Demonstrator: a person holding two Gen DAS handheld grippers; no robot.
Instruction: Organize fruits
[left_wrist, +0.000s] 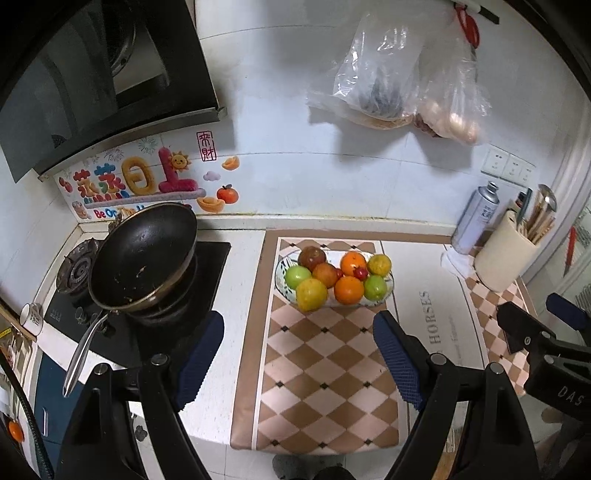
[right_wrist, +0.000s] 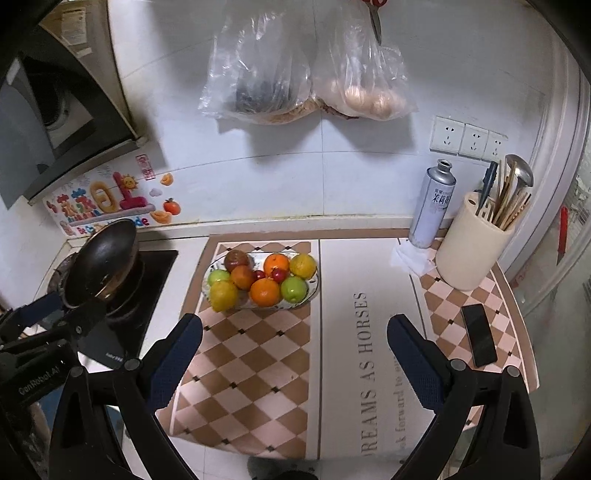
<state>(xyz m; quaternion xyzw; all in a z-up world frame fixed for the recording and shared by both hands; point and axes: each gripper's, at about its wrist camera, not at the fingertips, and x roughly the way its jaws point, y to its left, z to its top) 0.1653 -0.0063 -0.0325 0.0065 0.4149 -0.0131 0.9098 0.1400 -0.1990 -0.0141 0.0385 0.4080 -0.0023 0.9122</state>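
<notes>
Two grippers held above a kitchen counter, both spread wide with nothing between the blue pads. Left gripper (left_wrist: 299, 354) at lower centre of the left wrist view, over a checkered mat (left_wrist: 325, 369); right gripper (right_wrist: 295, 354) at lower centre of the right wrist view, over the same mat (right_wrist: 251, 362) and its white lettered panel. Fruit plate (left_wrist: 389, 286) at centre frame on the far end of the mat, well apart from both grippers; same plate (right_wrist: 314, 288) left of centre in the right view. Piled on the plate: two oranges, front one (left_wrist: 349, 290), two green apples, right one (left_wrist: 376, 287), two yellow-green citrus, front one (left_wrist: 311, 294), a dark red fruit (left_wrist: 312, 257) at the back, small red fruits in the middle. Black wok (left_wrist: 144, 254) on a stove at left. Spray can (right_wrist: 432, 203) and cream utensil holder (right_wrist: 472, 254) at right, black phone (right_wrist: 479, 334) flat on the mat near them. Clear plastic bags (right_wrist: 306, 70) hanging on the white wall at top
</notes>
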